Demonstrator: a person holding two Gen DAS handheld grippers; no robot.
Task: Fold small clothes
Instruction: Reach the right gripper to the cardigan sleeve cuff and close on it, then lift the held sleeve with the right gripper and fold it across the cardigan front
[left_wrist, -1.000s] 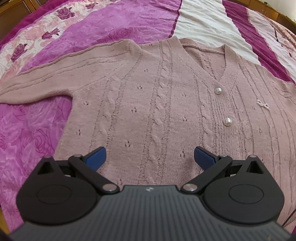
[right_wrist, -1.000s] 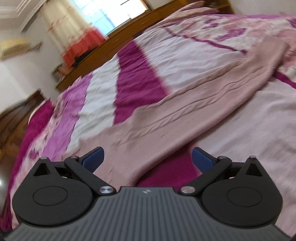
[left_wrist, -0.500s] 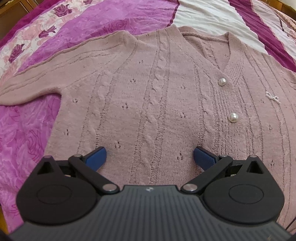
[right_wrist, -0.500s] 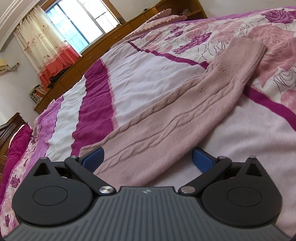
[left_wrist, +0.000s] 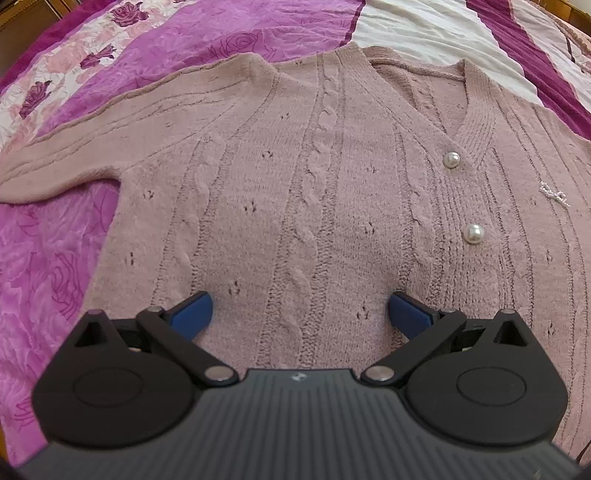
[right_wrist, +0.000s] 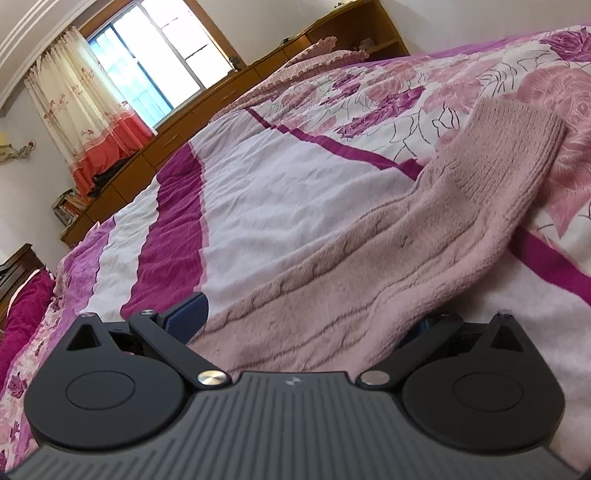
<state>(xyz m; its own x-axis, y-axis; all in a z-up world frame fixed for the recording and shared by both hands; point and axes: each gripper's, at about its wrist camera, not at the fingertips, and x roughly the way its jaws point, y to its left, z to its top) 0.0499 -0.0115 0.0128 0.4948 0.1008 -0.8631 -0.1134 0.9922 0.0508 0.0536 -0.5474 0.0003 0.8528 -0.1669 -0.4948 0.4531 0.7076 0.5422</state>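
A dusty-pink cable-knit cardigan (left_wrist: 303, 192) with pearl buttons (left_wrist: 473, 233) lies flat and face up on the bed, its left sleeve (left_wrist: 74, 155) stretched out to the left. My left gripper (left_wrist: 299, 314) hovers open over the cardigan's lower front, nothing between its blue pads. In the right wrist view the cardigan's other sleeve (right_wrist: 388, 266) runs from between the fingers out to its ribbed cuff (right_wrist: 517, 147) at the upper right. My right gripper (right_wrist: 306, 325) is open low over this sleeve, the fabric lying between its wide-apart fingers; the right pad is mostly hidden by the knit.
The bedspread (left_wrist: 55, 258) is magenta, white and rose-patterned (right_wrist: 280, 192). Wooden cabinets (right_wrist: 229, 85) line the far wall under a curtained window (right_wrist: 155, 55). A dark wooden bed end (right_wrist: 14, 266) stands at the left.
My right gripper has swung and dropped toward the sleeve, which now lies between its fingers. My left gripper shifted slightly over the cardigan front and stayed open.
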